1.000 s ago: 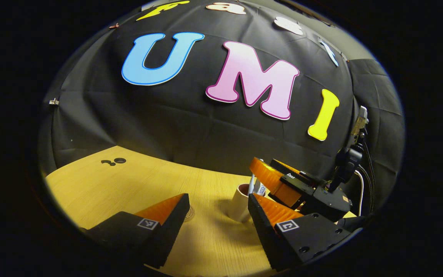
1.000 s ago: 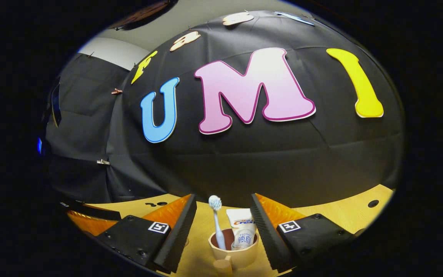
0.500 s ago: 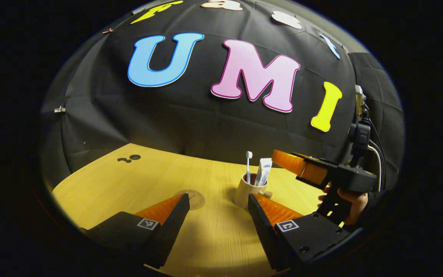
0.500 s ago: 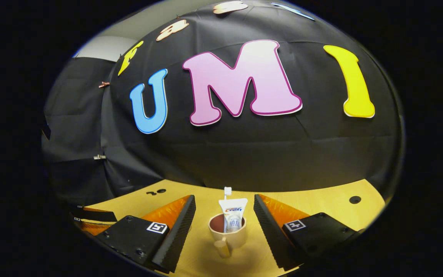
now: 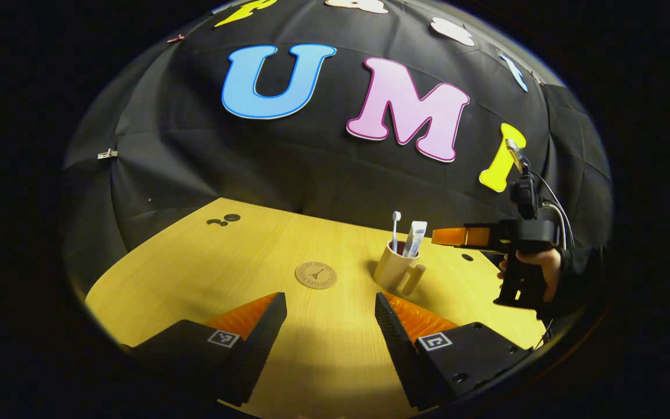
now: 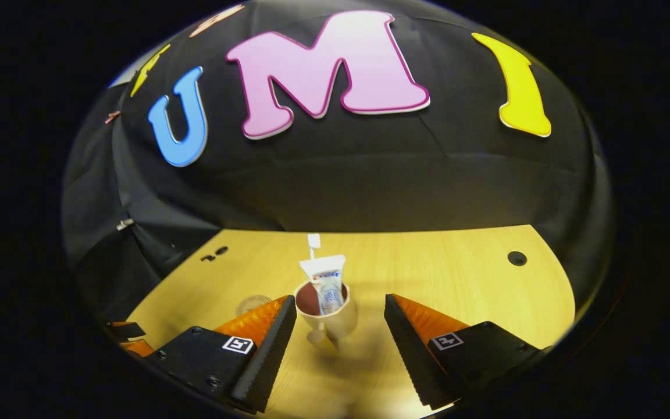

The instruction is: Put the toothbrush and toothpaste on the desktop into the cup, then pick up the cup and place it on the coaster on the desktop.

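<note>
On the pale wood-grain desk point(image 5: 207, 262), going left to right in the left gripper view: a round, flat coaster point(image 5: 316, 274), then the beige handled cup point(image 5: 394, 269) just beside it — not on it — with the toothbrush point(image 5: 395, 230) and flat-crimped toothpaste point(image 5: 415, 238) upright inside. Left gripper point(image 5: 330, 326) gapes wide, empty. Right gripper point(image 6: 339, 329) — ridged pads — wide too, nearly above the cup point(image 6: 324, 317).

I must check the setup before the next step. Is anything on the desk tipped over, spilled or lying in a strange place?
Nothing stands out. The cup stands upright on the desk, with the toothbrush and toothpaste inside. It is beside the coaster, not yet on it.
</note>
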Tool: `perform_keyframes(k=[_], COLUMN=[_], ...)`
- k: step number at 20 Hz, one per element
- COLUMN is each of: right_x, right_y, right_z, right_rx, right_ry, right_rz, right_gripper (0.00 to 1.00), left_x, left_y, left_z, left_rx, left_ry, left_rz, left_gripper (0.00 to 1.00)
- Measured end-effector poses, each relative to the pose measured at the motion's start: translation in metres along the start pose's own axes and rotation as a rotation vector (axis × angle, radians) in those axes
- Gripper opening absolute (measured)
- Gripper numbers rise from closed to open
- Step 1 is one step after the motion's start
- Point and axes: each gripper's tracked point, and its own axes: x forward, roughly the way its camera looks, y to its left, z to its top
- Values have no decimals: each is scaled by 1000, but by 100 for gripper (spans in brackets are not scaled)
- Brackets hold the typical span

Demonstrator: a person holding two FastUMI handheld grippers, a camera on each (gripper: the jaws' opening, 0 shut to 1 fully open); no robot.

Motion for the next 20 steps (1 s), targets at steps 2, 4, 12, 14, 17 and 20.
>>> perform_keyframes(k=[2, 4, 12, 14, 17, 20], right_x=[9, 16, 50, 55, 63, 70], right_y=[14, 29, 43, 38, 36, 41], right_z=[-8, -17, -71, -82, -93, -92], right_rx=[-4, 4, 22, 2, 16, 27], right_ry=[111, 215, 522, 571, 634, 654], right_rz=[31, 66, 48, 19, -29, -48], right_gripper=[94, 92, 90, 90, 81, 88], left_x=[-8, -18, -43, -46, -49, -54], left_y=[13, 16, 51, 58, 71, 85], left_z=[-9, -16, -43, -47, -56, -63], left_rx=[38, 16, -8, -18, -21, -39], left_ry=[25, 45, 99, 109, 128, 146], left_rz=[23, 15, 56, 53, 59, 75], left_gripper=[95, 95, 95, 95, 95, 96])
